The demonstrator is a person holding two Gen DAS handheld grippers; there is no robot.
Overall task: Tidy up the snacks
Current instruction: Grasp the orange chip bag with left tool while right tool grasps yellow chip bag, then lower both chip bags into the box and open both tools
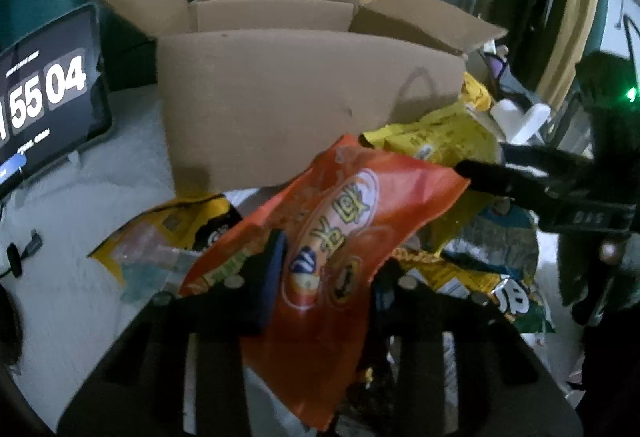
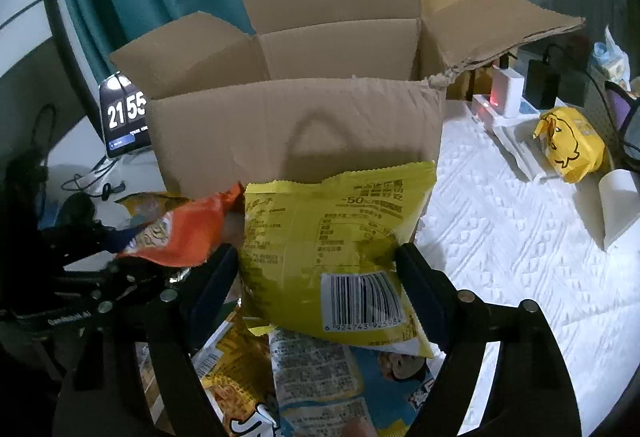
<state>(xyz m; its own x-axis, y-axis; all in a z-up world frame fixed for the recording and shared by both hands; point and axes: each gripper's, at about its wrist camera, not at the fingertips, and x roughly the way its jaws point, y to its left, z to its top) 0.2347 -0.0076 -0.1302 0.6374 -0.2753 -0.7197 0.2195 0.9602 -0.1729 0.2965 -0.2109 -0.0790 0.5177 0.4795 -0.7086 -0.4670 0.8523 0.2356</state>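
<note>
An open cardboard box (image 1: pixel 288 105) stands on the white cloth, flaps up; it also shows in the right wrist view (image 2: pixel 296 129). My left gripper (image 1: pixel 328 269) is shut on an orange snack bag (image 1: pixel 340 237), held up in front of the box. My right gripper (image 2: pixel 316 257) is shut on a yellow snack bag (image 2: pixel 336 237) with a barcode, raised before the box's front wall. The orange bag (image 2: pixel 180 233) and left gripper show at the left of the right wrist view. The right gripper's fingers (image 1: pixel 492 173) show at the right of the left wrist view.
Several more snack bags (image 2: pixel 320 381) lie below the grippers. A clock display (image 1: pixel 44 93) stands left of the box. A yellow duck-print pack (image 2: pixel 568 145), chargers (image 2: pixel 508 93) and a white cup (image 2: pixel 616 205) sit at the right. Curtains hang behind.
</note>
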